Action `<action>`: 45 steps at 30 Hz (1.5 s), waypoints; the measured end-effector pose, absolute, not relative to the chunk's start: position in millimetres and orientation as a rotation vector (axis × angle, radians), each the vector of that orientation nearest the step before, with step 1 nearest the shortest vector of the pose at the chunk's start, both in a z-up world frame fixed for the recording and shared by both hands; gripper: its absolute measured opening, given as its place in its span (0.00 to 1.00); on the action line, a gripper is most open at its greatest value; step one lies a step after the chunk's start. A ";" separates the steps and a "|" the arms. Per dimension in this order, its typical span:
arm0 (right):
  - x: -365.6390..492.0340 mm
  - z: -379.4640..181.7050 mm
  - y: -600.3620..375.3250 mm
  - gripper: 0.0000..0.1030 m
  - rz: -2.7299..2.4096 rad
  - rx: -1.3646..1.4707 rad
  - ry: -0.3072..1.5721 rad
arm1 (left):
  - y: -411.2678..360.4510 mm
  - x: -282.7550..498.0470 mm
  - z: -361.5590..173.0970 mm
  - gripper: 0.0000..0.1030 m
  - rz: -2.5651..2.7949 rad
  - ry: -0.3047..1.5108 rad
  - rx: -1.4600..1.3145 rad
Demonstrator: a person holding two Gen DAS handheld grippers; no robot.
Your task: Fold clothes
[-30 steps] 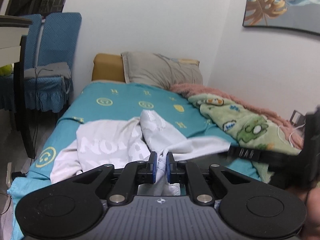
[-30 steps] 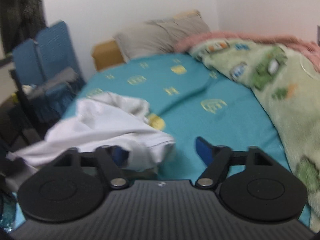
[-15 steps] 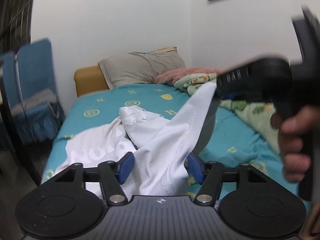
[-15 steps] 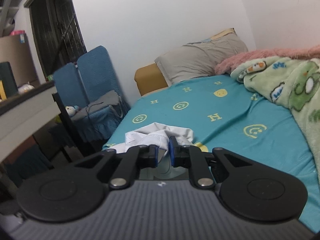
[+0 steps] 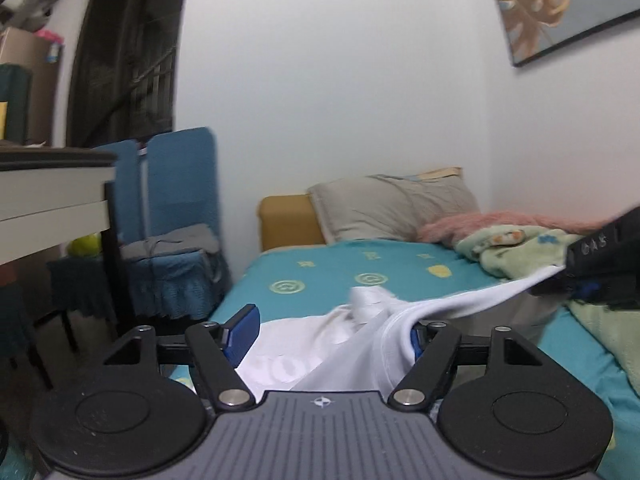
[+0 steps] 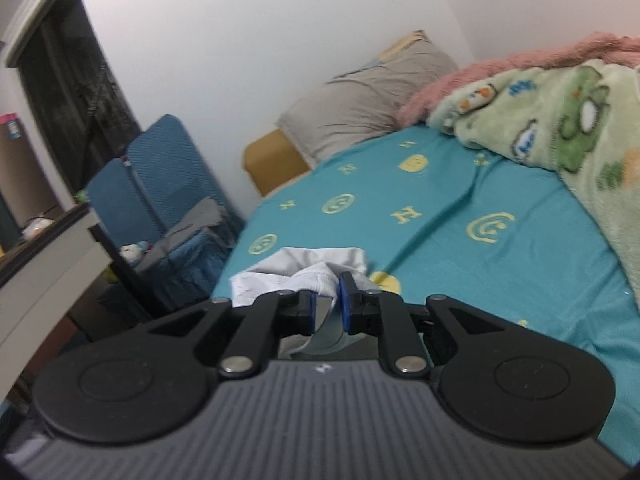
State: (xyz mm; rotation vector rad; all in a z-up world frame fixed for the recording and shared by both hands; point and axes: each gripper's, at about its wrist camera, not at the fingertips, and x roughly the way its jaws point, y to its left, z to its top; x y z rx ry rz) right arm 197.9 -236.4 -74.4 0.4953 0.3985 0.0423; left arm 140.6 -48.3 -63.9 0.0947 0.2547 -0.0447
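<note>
Bare teal sheet ahead, green blanket banked rightward, desk left.

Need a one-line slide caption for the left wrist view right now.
Open left gripper with white shirt draped between its fingers, right gripper pulling the shirt's edge taut over the teal bed.
</note>
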 end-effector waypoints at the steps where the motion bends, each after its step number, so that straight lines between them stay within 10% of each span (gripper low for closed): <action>1: 198.3 -75.0 -235.8 0.18 0.027 0.486 0.400 | -48.3 141.0 -65.1 0.73 -0.037 0.279 0.103; 9: 196.9 -84.3 -229.6 0.81 -0.216 0.276 0.395 | -41.7 152.3 -96.6 0.72 0.106 0.517 0.284; 21: 157.8 -58.3 -212.0 0.80 -0.292 0.120 0.160 | 38.4 114.7 -30.7 0.87 0.046 0.273 -0.231; 35: 163.1 -77.9 -223.8 0.80 -0.359 0.126 0.286 | 6.8 149.3 -91.0 0.87 0.149 0.722 0.144; 45: 113.4 -2.5 -224.3 0.80 -0.335 0.184 0.054 | 38.7 127.5 35.9 0.93 0.191 0.355 -0.039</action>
